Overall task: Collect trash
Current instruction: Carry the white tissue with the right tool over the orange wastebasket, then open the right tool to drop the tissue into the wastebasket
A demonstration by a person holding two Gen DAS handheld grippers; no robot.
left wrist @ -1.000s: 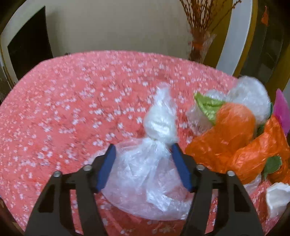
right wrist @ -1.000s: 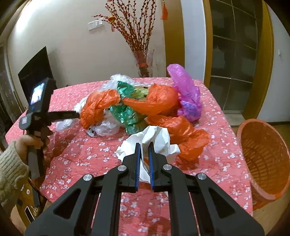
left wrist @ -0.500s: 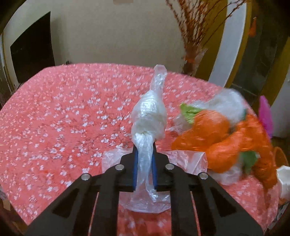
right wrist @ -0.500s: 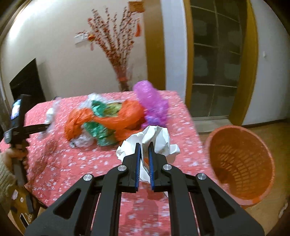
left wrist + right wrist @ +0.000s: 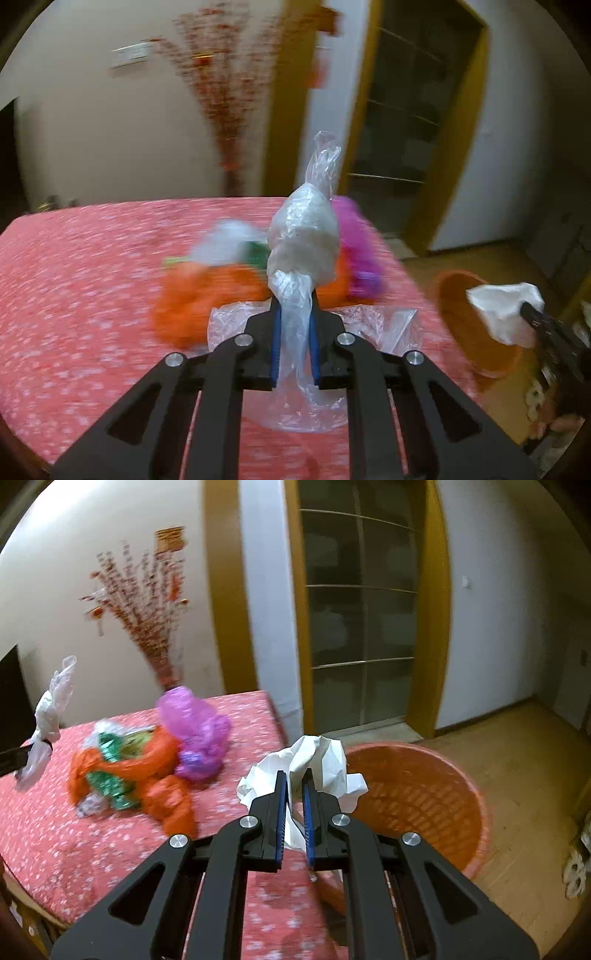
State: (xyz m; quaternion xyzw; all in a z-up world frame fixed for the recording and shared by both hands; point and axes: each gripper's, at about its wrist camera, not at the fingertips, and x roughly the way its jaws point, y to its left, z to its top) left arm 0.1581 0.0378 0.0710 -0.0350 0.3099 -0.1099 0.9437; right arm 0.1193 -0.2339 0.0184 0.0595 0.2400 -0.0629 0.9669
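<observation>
left gripper (image 5: 295, 317): jaws nearly together, blue pads clamped on twisted neck of clear plastic bag (image 5: 303, 236), bag standing up past fingertips, gripper tilted down fwd. right gripper (image 5: 293, 794): jaws pinched on crumpled white paper (image 5: 314, 760), pointing down fwd; also seen at right edge of left cam w/ paper at its tip.
</observation>
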